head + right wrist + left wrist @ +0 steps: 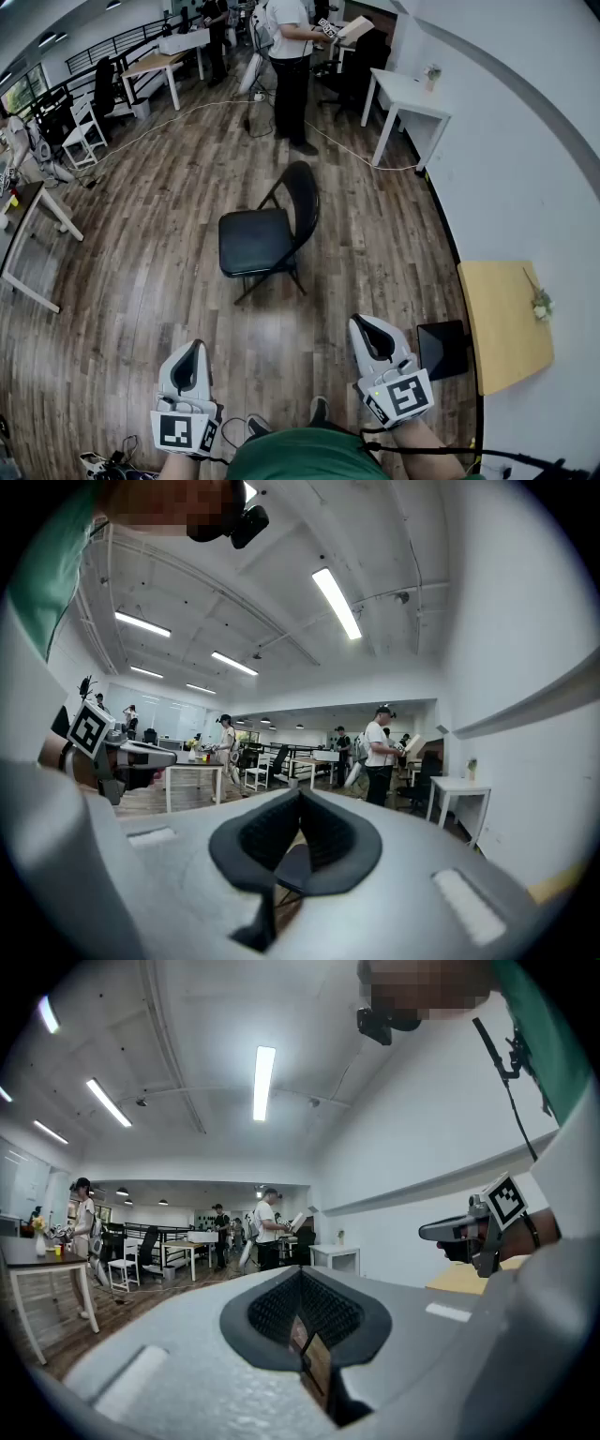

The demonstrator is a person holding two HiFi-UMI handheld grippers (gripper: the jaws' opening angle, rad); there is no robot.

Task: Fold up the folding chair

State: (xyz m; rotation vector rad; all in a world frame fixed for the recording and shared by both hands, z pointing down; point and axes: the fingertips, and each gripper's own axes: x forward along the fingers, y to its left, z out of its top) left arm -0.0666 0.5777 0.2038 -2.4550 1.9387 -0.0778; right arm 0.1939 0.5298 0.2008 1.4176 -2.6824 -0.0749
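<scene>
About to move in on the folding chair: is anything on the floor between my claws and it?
Nothing visible. Only bare wood floor lies between the left claw, the right claw and the folding chair. A dark object sits off to the right near the wall, outside that path.

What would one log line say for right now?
black folding chair: open, standing, untouched | left gripper: shut, empty | right gripper: shut, empty | step: not begun
</scene>
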